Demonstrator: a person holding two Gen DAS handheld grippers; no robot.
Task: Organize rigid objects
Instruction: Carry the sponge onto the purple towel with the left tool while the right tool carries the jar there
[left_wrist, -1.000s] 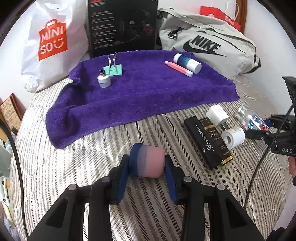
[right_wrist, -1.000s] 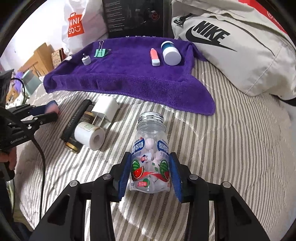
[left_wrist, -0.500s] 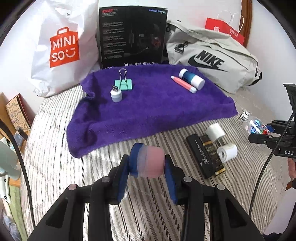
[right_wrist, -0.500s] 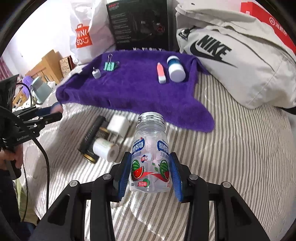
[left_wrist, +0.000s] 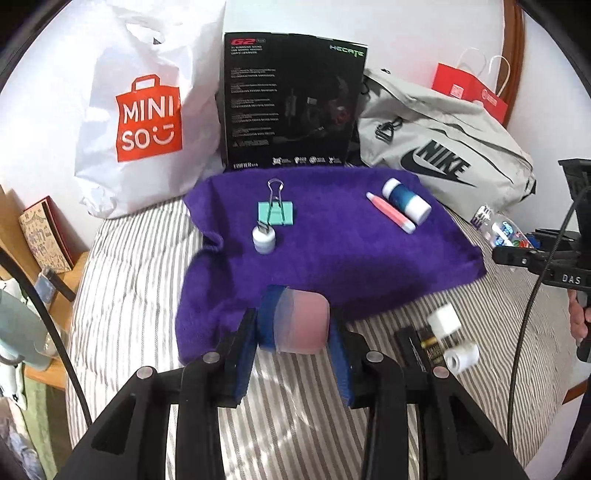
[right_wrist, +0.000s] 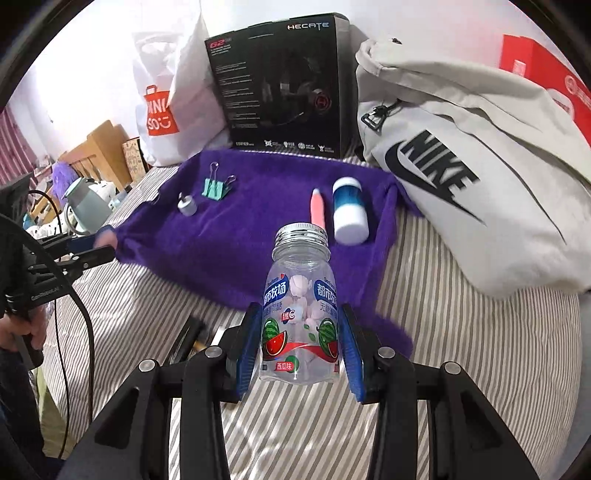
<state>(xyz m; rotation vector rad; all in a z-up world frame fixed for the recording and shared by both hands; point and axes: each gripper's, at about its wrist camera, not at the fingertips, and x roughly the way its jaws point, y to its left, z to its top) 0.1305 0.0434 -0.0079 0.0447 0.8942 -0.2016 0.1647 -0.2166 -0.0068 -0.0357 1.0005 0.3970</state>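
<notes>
A pink cylinder with a blue end is held sideways between the pads of the left claw, just above the near edge of the purple towel. A clear candy bottle with a silver screw cap and watermelon label is pinched upright in the right claw, over the striped bed. Already laid out on the towel: a mint binder clip, a small white-and-grey cap-like piece just beside it, a pink pen-like stick, and a blue-and-white bottle lying on its side right against the stick.
</notes>
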